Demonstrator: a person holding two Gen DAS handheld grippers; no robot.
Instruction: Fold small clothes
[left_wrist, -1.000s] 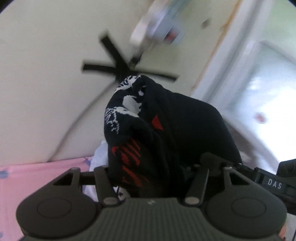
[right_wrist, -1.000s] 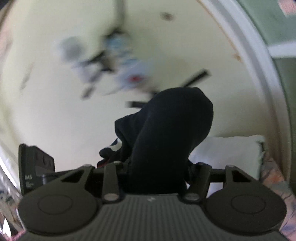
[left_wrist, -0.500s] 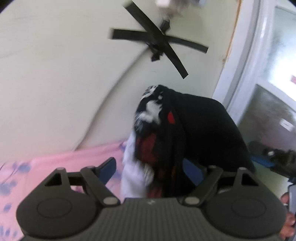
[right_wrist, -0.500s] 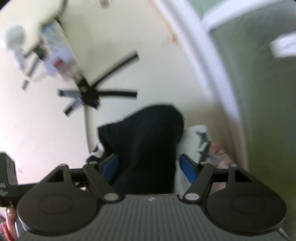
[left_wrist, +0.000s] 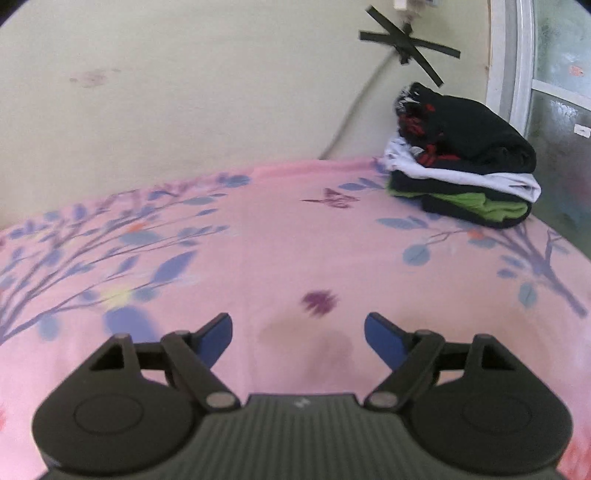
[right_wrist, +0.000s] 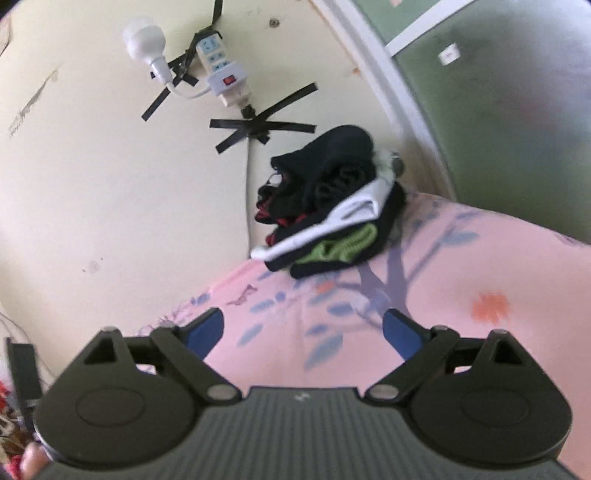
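My left claw (left_wrist: 298, 328) stands wide apart over the pink flowered bedsheet (left_wrist: 258, 251), with nothing between its blue pads. My right claw (right_wrist: 303, 328) is spreading its jaws wider, and they too are empty above the sheet. The stack of folded clothes (left_wrist: 465, 162) sits at the far corner of the bed against the cream wall (left_wrist: 184, 92), well apart from both claws; a black garment with red and white print (right_wrist: 325, 177) lies on top, above white, green and dark layers.
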